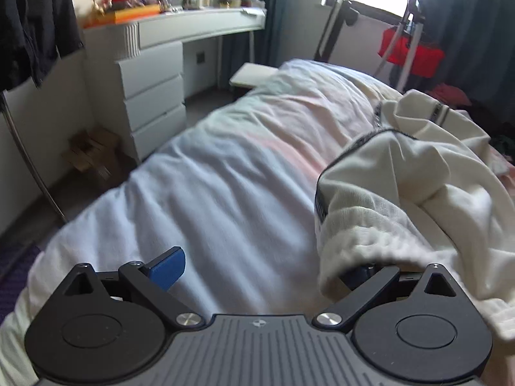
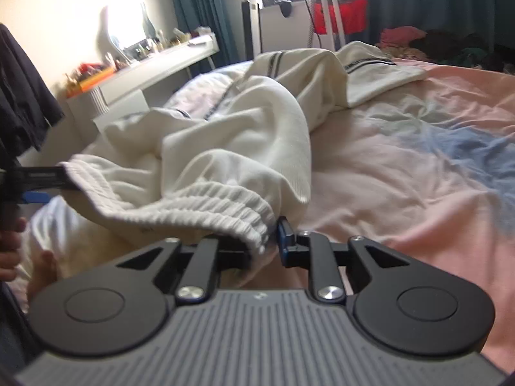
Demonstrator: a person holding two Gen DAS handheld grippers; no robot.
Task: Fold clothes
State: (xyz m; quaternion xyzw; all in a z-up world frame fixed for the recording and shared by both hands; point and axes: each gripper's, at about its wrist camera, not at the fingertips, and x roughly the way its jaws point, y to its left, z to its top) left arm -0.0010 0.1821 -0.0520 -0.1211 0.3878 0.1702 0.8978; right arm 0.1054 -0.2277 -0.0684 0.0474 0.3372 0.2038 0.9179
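Observation:
A cream knitted garment (image 1: 402,177) (image 2: 241,135) with dark stripes lies crumpled on the bed (image 1: 193,177) (image 2: 402,167). My left gripper (image 1: 265,270) stands wide open. Its blue-padded left finger is bare, and a cream fold drapes over and hides its right finger. From the right wrist view the left gripper (image 2: 42,183) sits at the far left edge, cloth hanging from its black finger. The garment's ribbed waistband (image 2: 209,202) lies over the left finger of my right gripper (image 2: 264,247). Its end sits between the parted jaws, just off the blue pad.
A white drawer unit (image 1: 151,90) and a cluttered dressing table (image 1: 199,22) stand left of the bed. Dark clothes (image 1: 32,25) hang at far left, with a cardboard box (image 1: 93,154) on the floor. A red item (image 1: 412,51) hangs by the window. A hand (image 2: 9,247) shows at left.

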